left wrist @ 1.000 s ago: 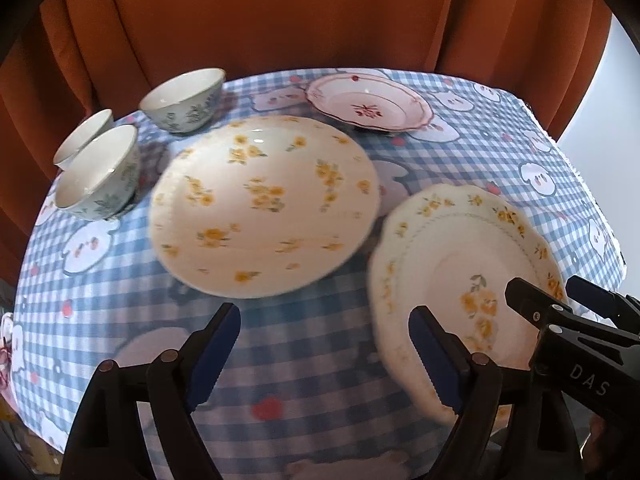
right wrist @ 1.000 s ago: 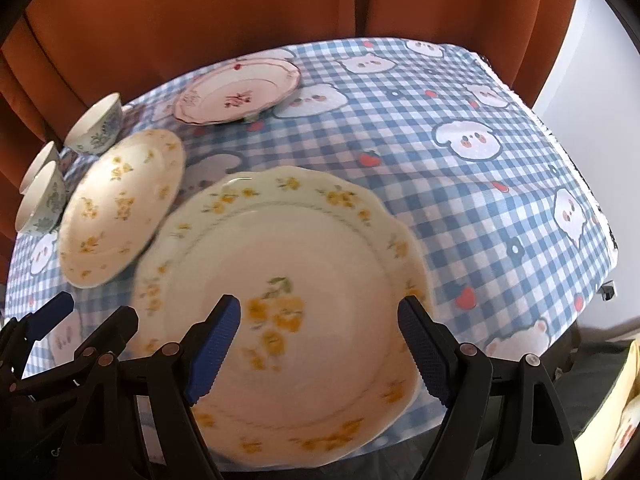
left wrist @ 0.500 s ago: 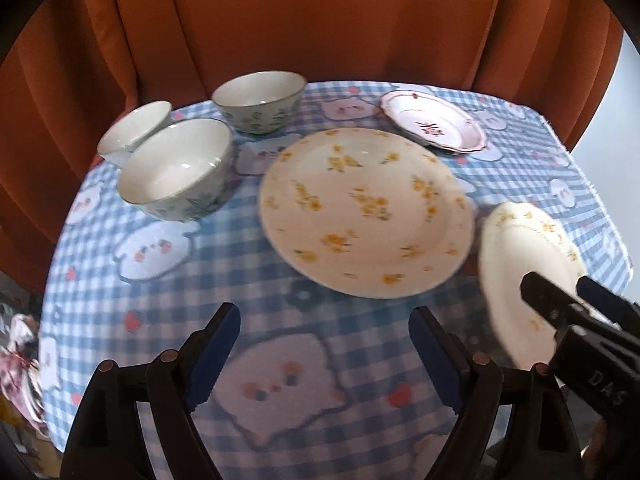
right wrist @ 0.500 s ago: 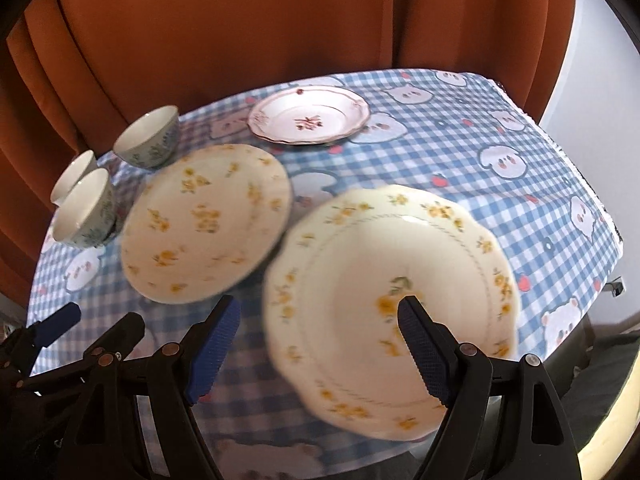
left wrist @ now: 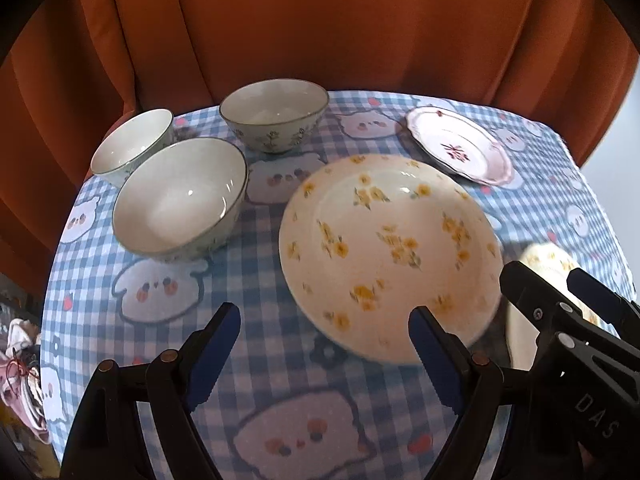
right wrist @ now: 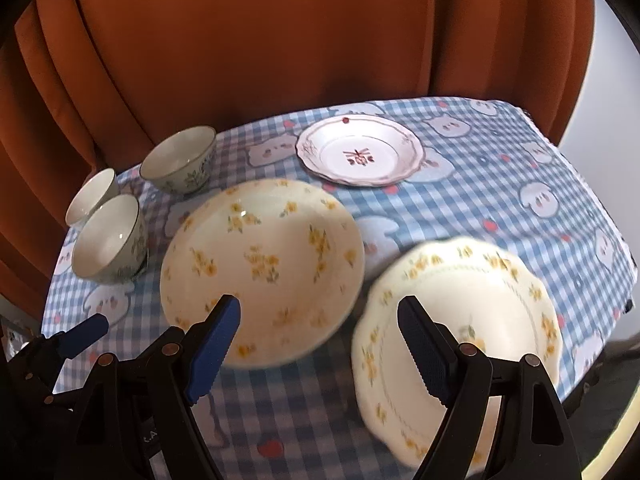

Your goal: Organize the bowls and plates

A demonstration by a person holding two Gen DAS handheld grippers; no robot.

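Note:
A round yellow-flowered plate [left wrist: 388,252] [right wrist: 260,264] lies mid-table on the blue checked cloth [left wrist: 280,400]. A scalloped yellow-flowered plate [right wrist: 460,332] [left wrist: 548,264] lies at the near right. A pink-rimmed small plate [left wrist: 460,148] [right wrist: 360,154] sits at the back. Three bowls cluster at the left: a near one [left wrist: 180,200] [right wrist: 110,240], a far-left one [left wrist: 132,144] [right wrist: 92,196] and a back one [left wrist: 274,114] [right wrist: 180,164]. My left gripper [left wrist: 324,344] hovers open before the round plate's near-left rim. My right gripper [right wrist: 320,340] hangs open above the gap between both flowered plates. Neither holds anything.
Orange curtains [right wrist: 280,40] hang close behind the table. The table's right edge [right wrist: 600,200] drops off toward a pale wall. Clutter [left wrist: 20,360] lies on the floor past the left edge. My right gripper's fingers [left wrist: 560,312] show at the left wrist view's right side.
Both grippers have swung leftward over the table. The bowls have come into the left view and grown nearer. The scalloped plate has slid from under my right gripper to its right.

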